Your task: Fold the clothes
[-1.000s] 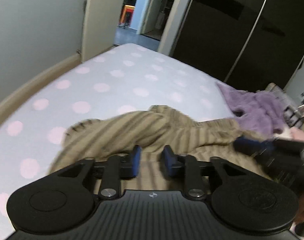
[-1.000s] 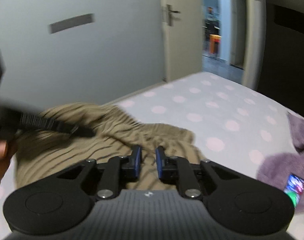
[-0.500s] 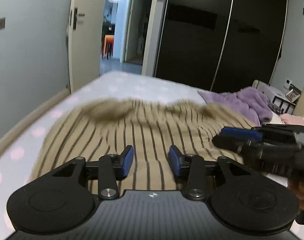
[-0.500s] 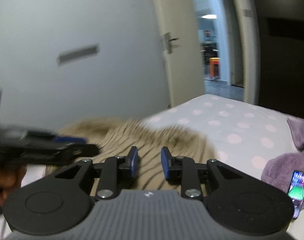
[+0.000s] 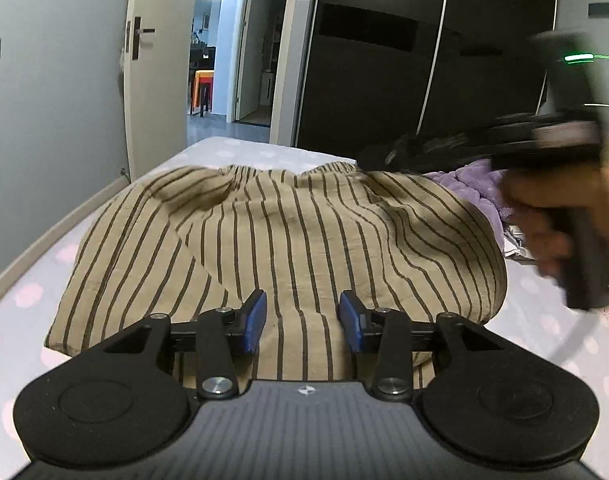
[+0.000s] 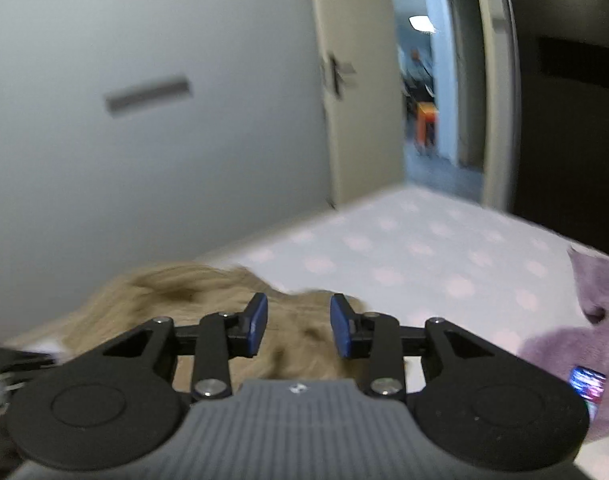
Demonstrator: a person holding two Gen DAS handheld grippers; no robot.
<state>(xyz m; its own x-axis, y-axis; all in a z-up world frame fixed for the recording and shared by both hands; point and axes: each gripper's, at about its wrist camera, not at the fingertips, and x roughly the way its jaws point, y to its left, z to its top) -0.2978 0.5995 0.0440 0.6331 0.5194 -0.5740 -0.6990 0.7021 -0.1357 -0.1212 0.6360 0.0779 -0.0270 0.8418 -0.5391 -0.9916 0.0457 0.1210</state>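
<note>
The left gripper (image 5: 302,322) hangs low over a beige striped garment (image 5: 296,236), its two blue-padded fingers (image 5: 253,322) set partly apart with nothing clamped between them; striped cloth shows through the gap, lying below the pads rather than pinched by them. The right gripper (image 6: 298,330) is in the same posture, its jaws opening at this moment, blue pads (image 6: 256,330) apart and empty, with the same tan cloth (badly blurred in this view) lying beneath them.

The garment is spread across a bed (image 5: 28,300) covered in a pale sheet with soft pink dots. It lies flat in the middle, bunched along its far edge, with a rounded fold at the far left corner. Its dark stripes run away from the left camera.

From the left wrist view, a hand (image 5: 560,216) grips the black handle of the other gripper at the right side, raised above the garment's right edge and smeared by motion; whether its tip touches the cloth probably cannot be judged here. A fluffy purple blanket (image 6: 584,340) sits to the right of the garment, with a lit phone screen (image 6: 586,386) resting against it.

Beyond the bed stand a dark sliding wardrobe (image 5: 404,80) and an open doorway (image 5: 220,60).
</note>
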